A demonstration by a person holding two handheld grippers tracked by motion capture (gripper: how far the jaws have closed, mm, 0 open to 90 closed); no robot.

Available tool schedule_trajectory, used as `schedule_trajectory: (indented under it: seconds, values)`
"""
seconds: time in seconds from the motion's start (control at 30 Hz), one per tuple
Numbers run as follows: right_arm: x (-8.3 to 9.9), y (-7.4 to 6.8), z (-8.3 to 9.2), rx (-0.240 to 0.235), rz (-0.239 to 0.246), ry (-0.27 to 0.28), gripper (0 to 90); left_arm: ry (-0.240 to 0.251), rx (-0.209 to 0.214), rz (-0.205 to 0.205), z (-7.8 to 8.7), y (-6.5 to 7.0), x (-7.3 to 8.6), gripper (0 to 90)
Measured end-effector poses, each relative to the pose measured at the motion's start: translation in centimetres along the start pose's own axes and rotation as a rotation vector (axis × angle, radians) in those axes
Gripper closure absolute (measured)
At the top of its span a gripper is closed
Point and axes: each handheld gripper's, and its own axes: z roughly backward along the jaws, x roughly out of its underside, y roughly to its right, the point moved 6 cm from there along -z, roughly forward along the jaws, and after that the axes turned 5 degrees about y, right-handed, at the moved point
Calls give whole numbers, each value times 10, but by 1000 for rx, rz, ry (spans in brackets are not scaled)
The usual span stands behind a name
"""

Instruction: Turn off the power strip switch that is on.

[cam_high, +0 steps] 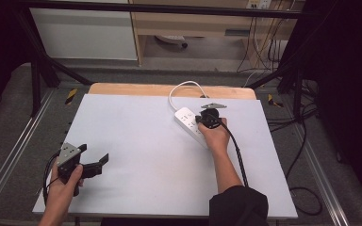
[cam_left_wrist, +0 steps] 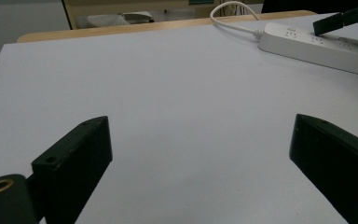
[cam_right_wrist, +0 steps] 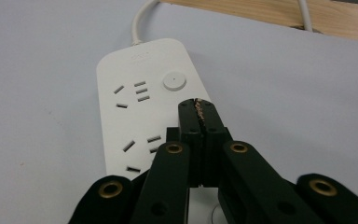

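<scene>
Right tool pressed together, nothing pinched, tips poised over the white power strip, just short of its round button. Power strip lying flat toward the far right of the pale worktop, white cord looping back over the wooden edge. Left tool spread wide, near the front left corner, well apart from the strip.

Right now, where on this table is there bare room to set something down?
The wide middle of the white tabletop is bare, between the left gripper at the near left and the power strip. The far left corner is free too. It is crowded at the far right, where the shut right gripper hangs over the strip beside its white cord.
</scene>
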Motion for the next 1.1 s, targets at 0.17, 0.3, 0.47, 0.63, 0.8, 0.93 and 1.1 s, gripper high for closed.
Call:
schedule_trajectory:
  seconds: [0.17,0.3,0.47,0.63,0.8,0.93,1.1]
  values:
    - [-2,0,1,-3,-2,6,900,-1,-3,1,0,0,0,55]
    - [-2,0,1,-3,-4,6,900,0,-2,0,0,0,0,55]
    - [-2,0,2,-7,-14,13,900,2,-3,3,0,-1,0,55]
    - [-4,0,5,0,-2,42,900,1,-4,1,0,-2,0,55]
    - [-10,1,9,9,-2,67,832,1,-4,2,0,-2,0,55]
    - [-12,2,15,8,-3,77,773,-2,-2,5,0,-1,0,55]
    - [-17,2,23,-2,-11,93,665,-3,-3,3,0,-1,1,55]
